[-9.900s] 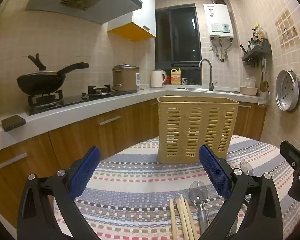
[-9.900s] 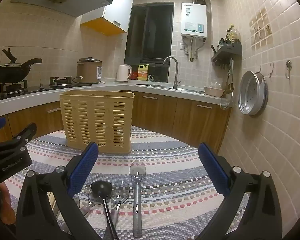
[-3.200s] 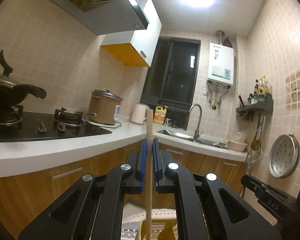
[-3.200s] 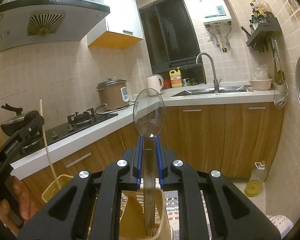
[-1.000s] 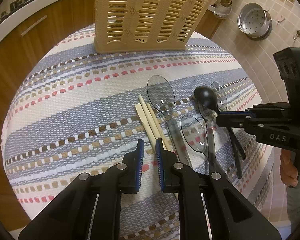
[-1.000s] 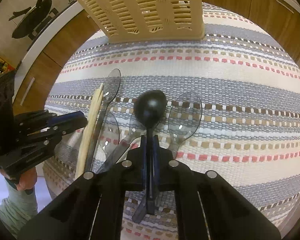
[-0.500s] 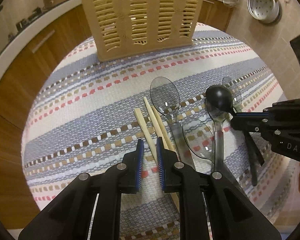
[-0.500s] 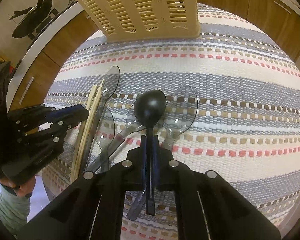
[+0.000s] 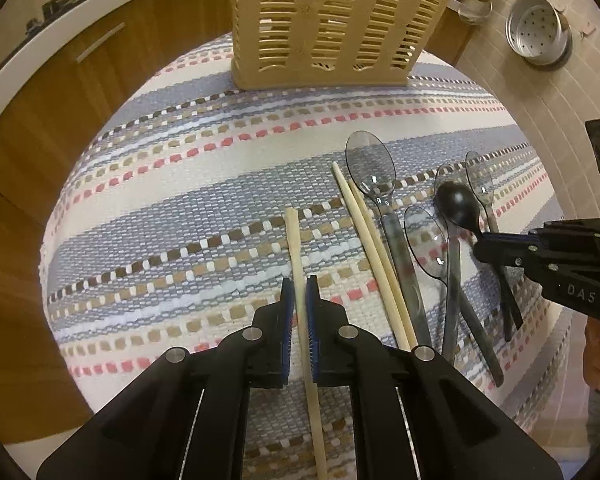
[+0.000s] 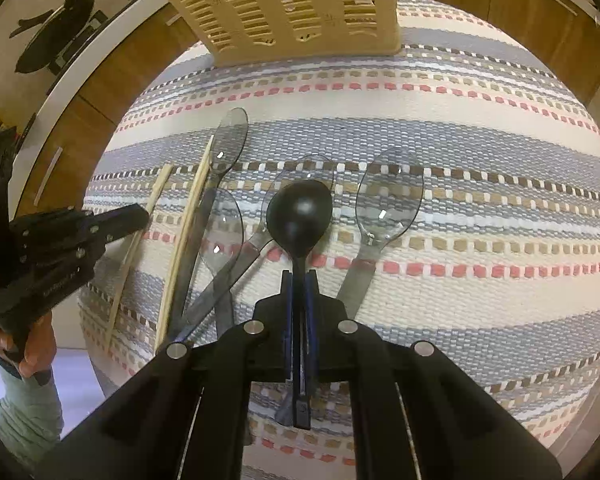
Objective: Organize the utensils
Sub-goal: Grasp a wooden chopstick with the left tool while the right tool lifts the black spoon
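Note:
My left gripper [image 9: 299, 288] is shut on a pale wooden chopstick [image 9: 296, 248], held just above the striped cloth. Two more chopsticks [image 9: 370, 248] lie to its right beside several clear plastic spoons [image 9: 374, 176]. My right gripper [image 10: 299, 280] is shut on the handle of a black spoon [image 10: 300, 216], its bowl over the clear spoons [image 10: 388, 200]. The beige slotted utensil basket [image 9: 332, 20] stands at the far side of the table; it also shows in the right wrist view [image 10: 284, 4]. Each gripper shows in the other's view, the right [image 9: 480, 246] and the left [image 10: 140, 214].
The round table carries a striped woven cloth [image 9: 180, 200]. Wooden cabinets [image 9: 80, 80] and a white counter curve behind it. A metal steamer pan [image 9: 538, 36] hangs on the tiled wall at the right. A black wok [image 10: 56, 24] sits on the stove at the left.
My left gripper has drawn one chopstick away from the other two, to the left. My right gripper has kept its hold on the black spoon, with little movement.

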